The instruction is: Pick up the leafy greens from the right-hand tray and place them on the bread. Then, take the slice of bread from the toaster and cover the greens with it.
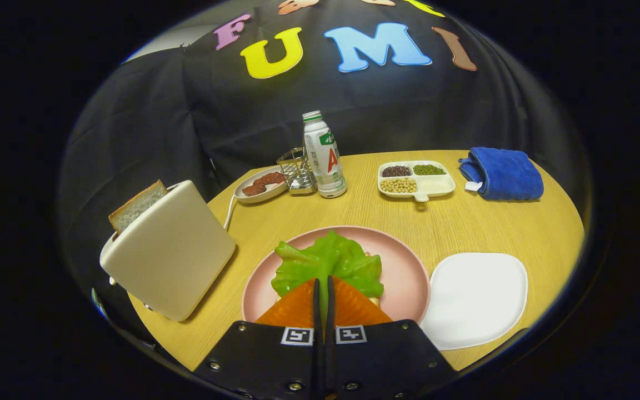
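1. The gripper (pixel 323 286) hung low over the pink plate (pixel 403 261), its two fingers drawn almost together, and a thin strip of green showed in the narrow gap between them.
2. The claw was clenched on the near edge of the leafy greens (pixel 328 261), both fingers pressing the leaf.
3. The greens lay spread over the plate, and a sliver of bread (pixel 374 300) peeked out under them just right of the fingers.
4. To the right, the white tray (pixel 475 297) sat beside the plate.
5. To the left stood the toaster (pixel 173 258), tilted in view, a slice of bread (pixel 136 204) poking from its slot.
6. Far back on the wooden table (pixel 498 222): a small dish of reddish food (pixel 259 186), a wire rack (pixel 296 169), a bottle (pixel 324 155), a divided dish of beans (pixel 415 179) and a folded blue cloth (pixel 503 173).
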The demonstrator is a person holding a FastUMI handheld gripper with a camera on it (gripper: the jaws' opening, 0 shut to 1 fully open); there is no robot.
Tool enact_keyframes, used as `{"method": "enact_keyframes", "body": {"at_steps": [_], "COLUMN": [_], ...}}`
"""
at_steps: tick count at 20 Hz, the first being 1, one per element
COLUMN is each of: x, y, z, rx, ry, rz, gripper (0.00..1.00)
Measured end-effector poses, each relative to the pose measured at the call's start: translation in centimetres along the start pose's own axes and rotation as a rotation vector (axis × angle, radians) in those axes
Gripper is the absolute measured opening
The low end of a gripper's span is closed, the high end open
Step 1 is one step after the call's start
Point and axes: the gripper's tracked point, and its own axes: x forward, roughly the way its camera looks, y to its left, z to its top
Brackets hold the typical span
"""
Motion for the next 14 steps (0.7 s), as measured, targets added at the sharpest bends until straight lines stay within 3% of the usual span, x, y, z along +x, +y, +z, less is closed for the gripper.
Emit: {"method": "enact_keyframes", "body": {"at_steps": [7,10,11,12,14], "x": [1.2,1.1,1.1,1.1,1.1], "y": [0.0,0.9,1.1,1.7,2.3], "z": [-1.5,-1.4,-1.3,-1.4,-1.4], "rx": [-0.011,-0.01,-0.014,-0.015,-0.033], "ry": [0.042,0.037,0.032,0.03,0.02], "rz": [-0.024,0.004,0.009,0.024,0.034], "gripper": [0.01,0.1,0.29,0.35,0.63]}}
